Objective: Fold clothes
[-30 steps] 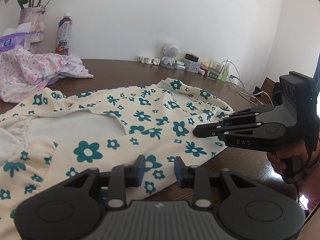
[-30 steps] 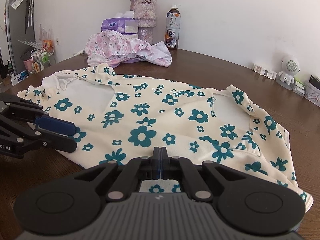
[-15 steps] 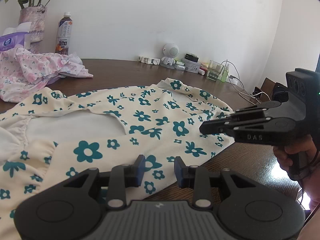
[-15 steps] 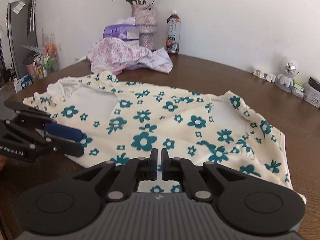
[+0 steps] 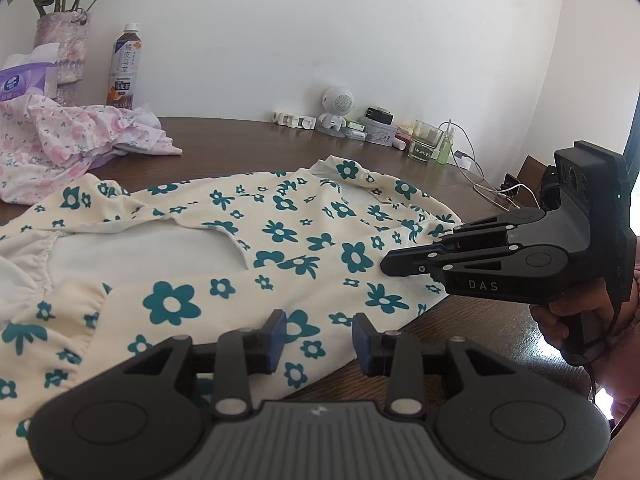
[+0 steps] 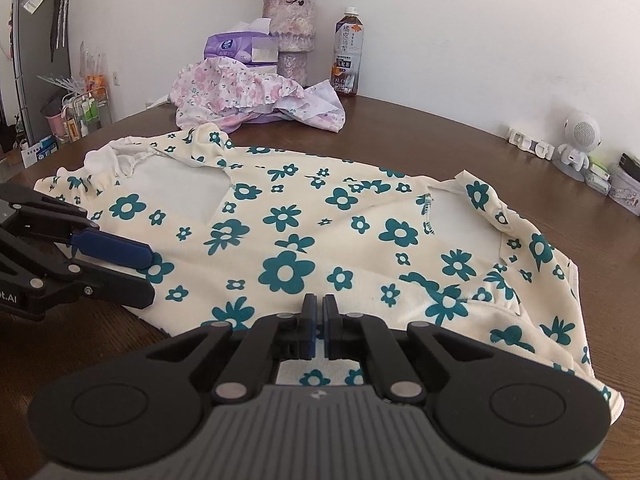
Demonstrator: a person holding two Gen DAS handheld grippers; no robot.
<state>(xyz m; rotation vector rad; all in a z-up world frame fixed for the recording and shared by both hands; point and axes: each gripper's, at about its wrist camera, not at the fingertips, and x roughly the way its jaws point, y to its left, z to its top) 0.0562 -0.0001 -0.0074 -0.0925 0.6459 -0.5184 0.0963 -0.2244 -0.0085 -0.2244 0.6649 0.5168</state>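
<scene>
Left hand-held gripper [image 5: 319, 334]: jaws spread apart, blue pads [image 5: 276, 327] to either side of the near hem of the garment [image 5: 280, 240], nothing between them; in the right wrist view the same tool [image 6: 148, 276] enters from the left edge, its fingers lying one above the other over the hem. Right hand-held gripper [image 6: 319, 334]: jaws nearly closed, a thin slit between the pads, with flowered cloth visible just beneath and behind them; whether cloth is pinched in the slit cannot be told. In the left wrist view this gripper [image 5: 386, 266] reaches in from the right, its tip over the garment's right part, held by a hand [image 5: 568, 316] at the frame edge. The garment, cream with teal flowers, lies spread flat on the dark wooden table [image 6: 420, 140], its white inner side showing at two openings, its near edge along the table's front. Beyond it, at the table's far side, lies a crumpled pink flowered cloth [image 6: 248, 92], with a purple tissue pack [image 6: 240, 48], a vase [image 6: 290, 40] of flowers and a drink bottle [image 6: 347, 56] behind it. Along the wall to the right stand a small white robot figure [image 6: 576, 144] and assorted small containers [image 5: 380, 130].
</scene>
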